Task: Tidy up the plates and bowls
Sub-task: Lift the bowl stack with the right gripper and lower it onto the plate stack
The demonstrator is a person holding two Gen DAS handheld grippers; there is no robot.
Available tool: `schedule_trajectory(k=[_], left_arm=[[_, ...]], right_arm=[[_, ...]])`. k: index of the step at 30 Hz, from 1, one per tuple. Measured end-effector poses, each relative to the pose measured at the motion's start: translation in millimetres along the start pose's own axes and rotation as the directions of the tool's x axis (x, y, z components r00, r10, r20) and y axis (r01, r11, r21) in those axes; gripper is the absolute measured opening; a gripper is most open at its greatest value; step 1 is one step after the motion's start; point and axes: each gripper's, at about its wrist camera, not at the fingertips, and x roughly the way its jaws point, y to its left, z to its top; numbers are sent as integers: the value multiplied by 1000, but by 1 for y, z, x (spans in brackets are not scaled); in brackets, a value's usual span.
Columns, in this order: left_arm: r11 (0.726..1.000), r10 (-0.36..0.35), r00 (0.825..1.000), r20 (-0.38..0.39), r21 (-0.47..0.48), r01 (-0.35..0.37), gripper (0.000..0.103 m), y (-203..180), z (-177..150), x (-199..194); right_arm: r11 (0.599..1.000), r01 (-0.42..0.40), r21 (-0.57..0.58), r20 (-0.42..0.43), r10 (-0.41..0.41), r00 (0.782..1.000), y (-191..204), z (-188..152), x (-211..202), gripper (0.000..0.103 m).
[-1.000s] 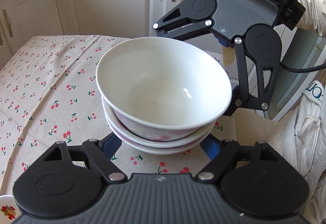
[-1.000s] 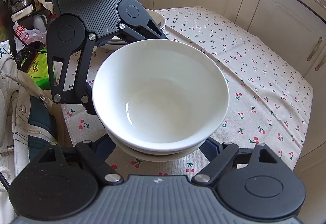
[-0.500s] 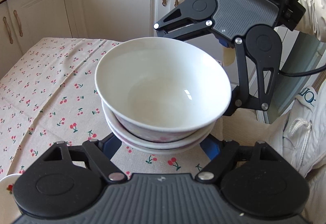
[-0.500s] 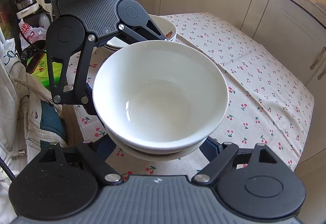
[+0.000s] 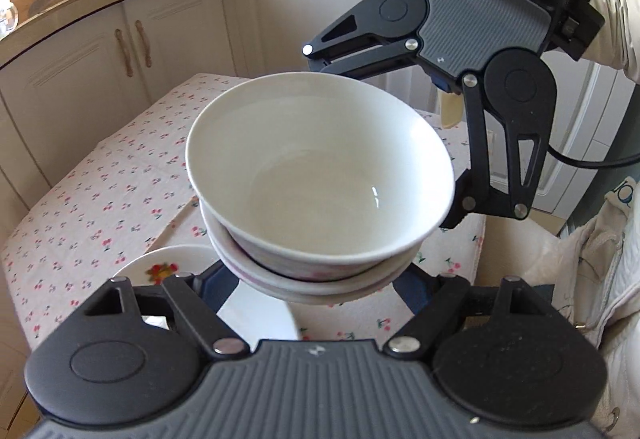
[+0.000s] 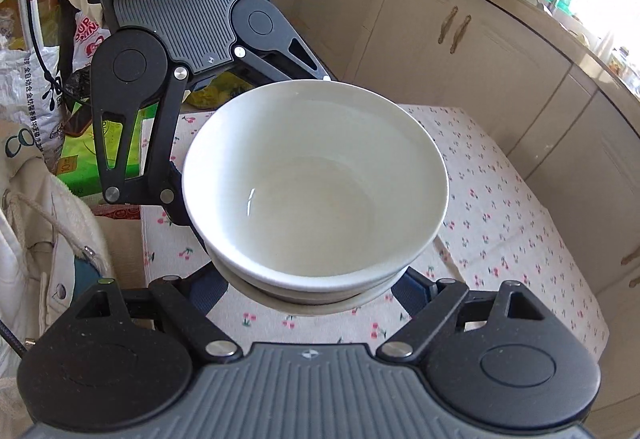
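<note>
A stack of white bowls hangs in the air over the cherry-print tablecloth. The top bowl is plain white inside; the shallower ones under it show a pink pattern. My left gripper is shut on the bottom of the stack from the near side, its blue pads pressing on either flank. From the opposite side my right gripper is shut on the same stack. Both sets of fingertips are hidden under the bowls.
A white plate with a fruit print lies on the cloth just below the stack, to the left. Cream cabinets ring the table. A green box and bags stand past the table's end. A person's pale jacket is close by.
Both grippers have risen with the stack and carried it across the table. The fruit-print plate has come into the left view; the other bowls behind the left gripper have left the right view.
</note>
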Motion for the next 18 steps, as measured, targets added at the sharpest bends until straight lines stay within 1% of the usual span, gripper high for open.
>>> schedule_trajectory(k=[2,7,12,18], left_arm=[[999,30,1000,-4,-19,-30,83,9,-9,-7],[995,72,997,-25,-66,-73,83,35,-25,-11],[991,83,996,-41,-105,-87,83,53,-43,-13],[988,78,996,-53,-132,-85,83,71,-53,-8]], right_arm=[[1000,-15,-27,7,15,1000,-3,14,13,91],[996,-53,-78,9,54,998,-11,42,46,91],[991,-85,-108,-7,85,996,-19,62,79,91],[987,-117,-108,-28,114,993,-28,73,105,91]])
